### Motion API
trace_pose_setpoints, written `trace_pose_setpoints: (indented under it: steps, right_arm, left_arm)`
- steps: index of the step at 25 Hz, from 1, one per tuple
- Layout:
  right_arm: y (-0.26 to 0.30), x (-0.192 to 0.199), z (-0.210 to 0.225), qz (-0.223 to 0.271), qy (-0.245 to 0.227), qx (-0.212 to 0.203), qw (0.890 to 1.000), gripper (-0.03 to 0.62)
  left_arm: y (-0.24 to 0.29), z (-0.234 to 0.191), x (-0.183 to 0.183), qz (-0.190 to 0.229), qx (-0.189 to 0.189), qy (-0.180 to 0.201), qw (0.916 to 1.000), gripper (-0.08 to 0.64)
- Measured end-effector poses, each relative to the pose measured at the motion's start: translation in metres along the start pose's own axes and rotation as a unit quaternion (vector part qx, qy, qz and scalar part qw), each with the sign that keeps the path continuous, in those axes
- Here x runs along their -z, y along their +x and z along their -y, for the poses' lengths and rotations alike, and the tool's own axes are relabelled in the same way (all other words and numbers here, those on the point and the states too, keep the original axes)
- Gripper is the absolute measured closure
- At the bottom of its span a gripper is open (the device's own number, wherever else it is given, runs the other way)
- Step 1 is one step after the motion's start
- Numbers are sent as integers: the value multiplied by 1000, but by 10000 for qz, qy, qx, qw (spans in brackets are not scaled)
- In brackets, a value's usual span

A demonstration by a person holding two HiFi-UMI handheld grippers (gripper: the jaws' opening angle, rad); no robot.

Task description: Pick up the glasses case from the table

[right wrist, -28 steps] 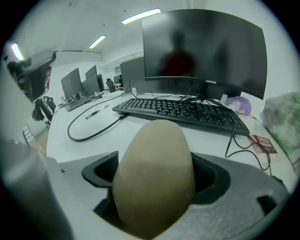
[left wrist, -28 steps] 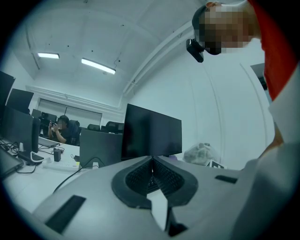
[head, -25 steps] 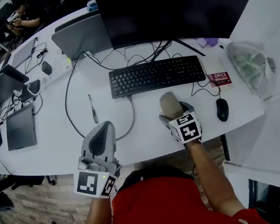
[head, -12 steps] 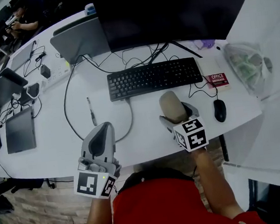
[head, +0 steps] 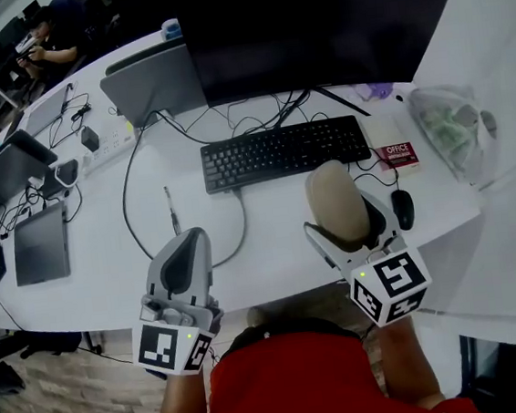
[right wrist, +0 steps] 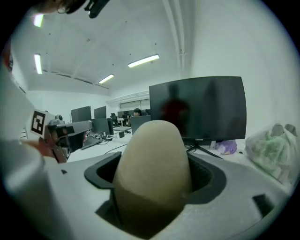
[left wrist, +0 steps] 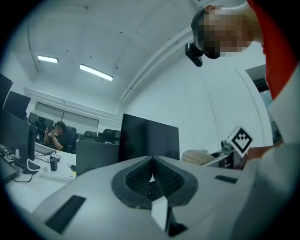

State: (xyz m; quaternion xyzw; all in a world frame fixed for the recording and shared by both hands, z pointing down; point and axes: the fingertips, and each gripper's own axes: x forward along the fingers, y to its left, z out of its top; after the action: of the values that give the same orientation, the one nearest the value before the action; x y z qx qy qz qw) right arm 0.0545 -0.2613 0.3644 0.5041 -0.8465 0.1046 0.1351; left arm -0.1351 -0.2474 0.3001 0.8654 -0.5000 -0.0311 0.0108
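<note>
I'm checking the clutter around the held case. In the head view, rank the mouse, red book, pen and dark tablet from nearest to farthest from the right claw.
1. Mouse, just right of the right claw.
2. Red book, farther back on the right.
3. Pen, across the table to the left.
4. Tablet, far left.

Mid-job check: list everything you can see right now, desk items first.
glasses case: one, beige, between the right gripper's jaws, off the table
keyboard: one, black, table centre
monitor: one, black, behind the keyboard
mouse: one, black, right of the glasses case
book: one, red and white, right of the keyboard
plastic bag: one, clear, far right
pen: one, dark, left of the keyboard
tablet: one, dark grey, left edge
table: one, white
left gripper: one, grey, shut, empty
right gripper: one, grey, shut on the glasses case
</note>
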Motion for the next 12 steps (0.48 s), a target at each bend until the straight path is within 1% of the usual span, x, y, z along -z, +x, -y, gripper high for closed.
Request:
trace_pose_setpoints:
  steps: [4,7,12]
  right_arm:
    - [-26,-27,-10,351,14,-82,9993,186]
    - [-42,-44,-12,566,-35,-57,9984,186]
    - [-57,-57,-11,778,-93,21,9969,186]
  left_arm:
    - [-3,7,-12,89,86,60,9999,549]
    - [-3,14,-17,130,162,86,9997,549]
    - [-3,20,-24,199,227,101,9995,549]
